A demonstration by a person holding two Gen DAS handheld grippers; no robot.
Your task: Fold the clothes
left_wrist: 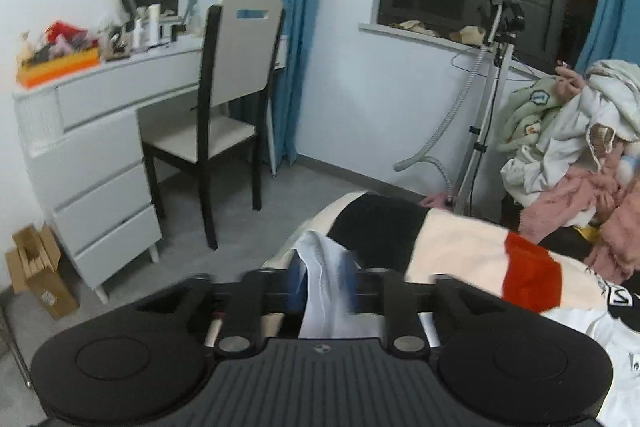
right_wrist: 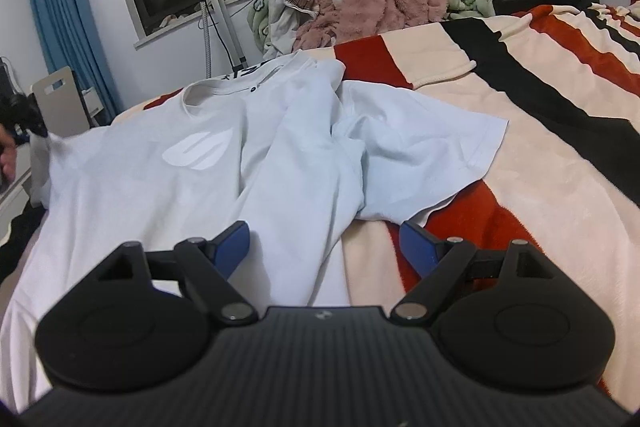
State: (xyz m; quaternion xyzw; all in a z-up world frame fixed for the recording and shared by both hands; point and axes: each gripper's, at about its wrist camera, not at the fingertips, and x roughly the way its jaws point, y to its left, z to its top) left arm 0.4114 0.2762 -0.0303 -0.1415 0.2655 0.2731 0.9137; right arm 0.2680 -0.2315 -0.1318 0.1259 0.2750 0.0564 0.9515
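Left gripper (left_wrist: 322, 283) clamped on white T-shirt (right_wrist: 200, 163); right gripper (right_wrist: 324, 239) spread apart above. Could bunch the rumpled sleeve (right_wrist: 420, 147) further if tugged unevenly.

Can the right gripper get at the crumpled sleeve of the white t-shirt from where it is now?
Probably yes. The right gripper is open, and the sleeve lies just ahead on the striped blanket with nothing between.

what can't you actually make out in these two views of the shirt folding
- Which part of the white t-shirt the left gripper pinches: motion blur and its own jaws hide it in the left wrist view.
- The shirt's near hem: covered by the right gripper body in the right wrist view.
- Black print behind the collar: too small and folded to read.
- The laundry pile: cut off by the left view's right edge.
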